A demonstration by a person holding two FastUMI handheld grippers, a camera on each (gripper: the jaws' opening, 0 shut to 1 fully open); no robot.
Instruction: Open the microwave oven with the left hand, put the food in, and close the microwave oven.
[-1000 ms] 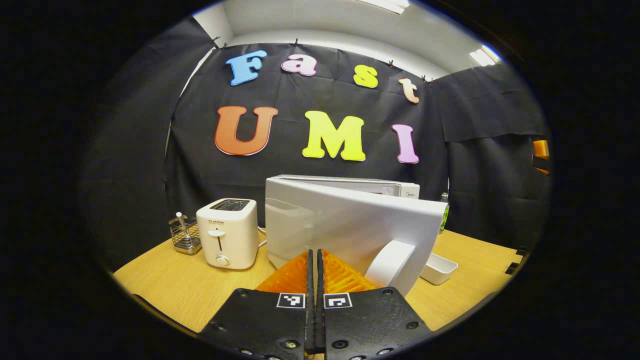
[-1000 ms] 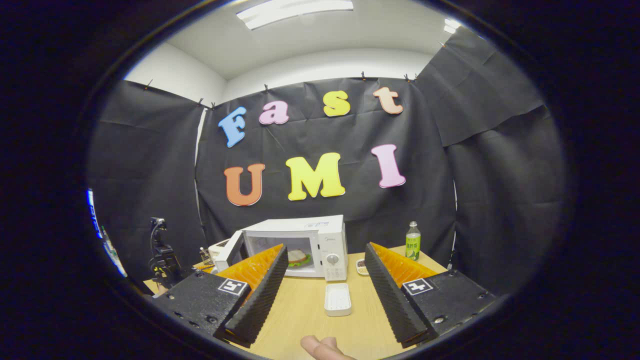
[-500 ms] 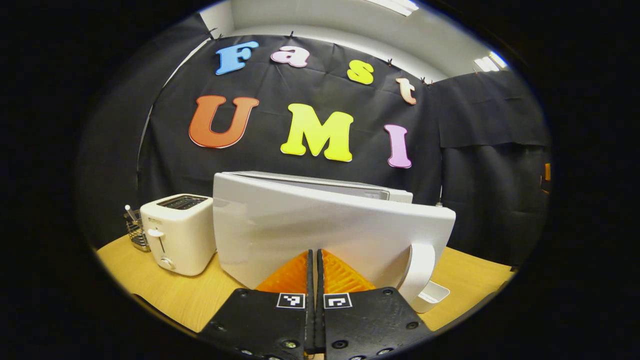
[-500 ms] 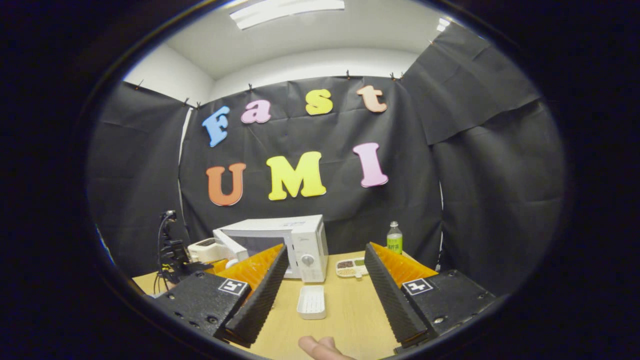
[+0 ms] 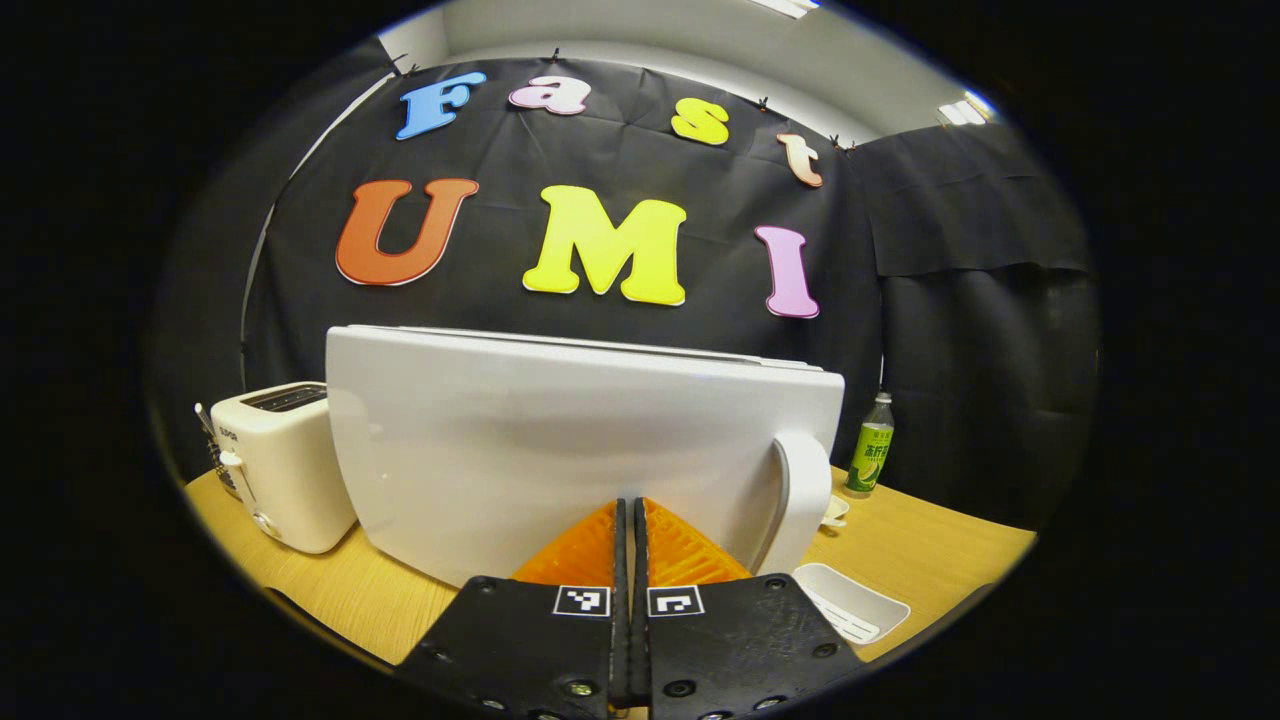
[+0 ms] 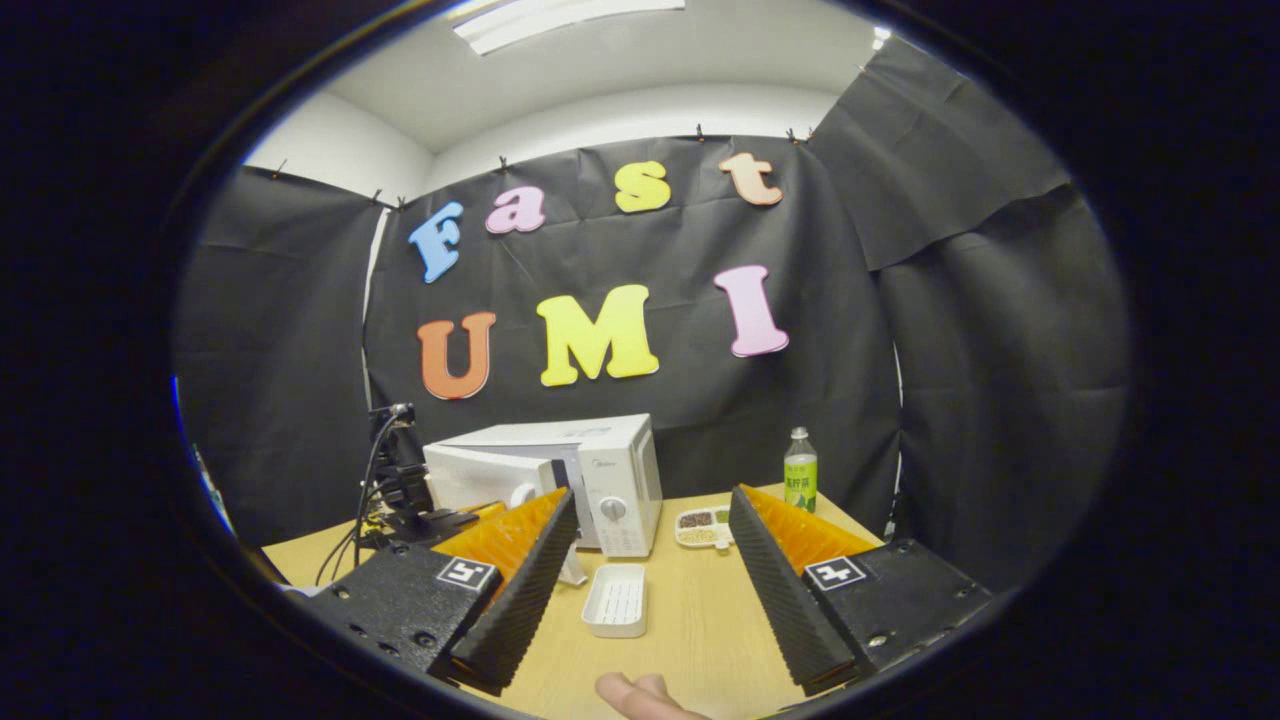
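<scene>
The white microwave point(image 6: 600, 445) stands at the back of the wooden table point(image 6: 690, 620). Its door point(image 5: 560, 450) faces me broadside in the left gripper view, swung almost flat against the oven, with the curved handle point(image 5: 795, 500) on its right edge. My left gripper point(image 5: 630, 508) is shut, and its fingertips press on the lower part of the door. The food is hidden behind the door. In the right gripper view my right gripper point(image 6: 652, 497) hangs open and empty, well short of the microwave.
A white toaster point(image 5: 285, 465) stands left of the microwave, a green bottle point(image 5: 868, 458) to its right. A small white tray point(image 6: 615, 600) lies in front of the control panel, with a divided dish point(image 6: 700, 527) behind it. A fingertip point(image 6: 640, 695) shows at the bottom edge.
The left gripper has pushed the door from half open to almost flat against the oven, and the sandwich inside is now covered. The right gripper has stayed open, drifting slightly.
</scene>
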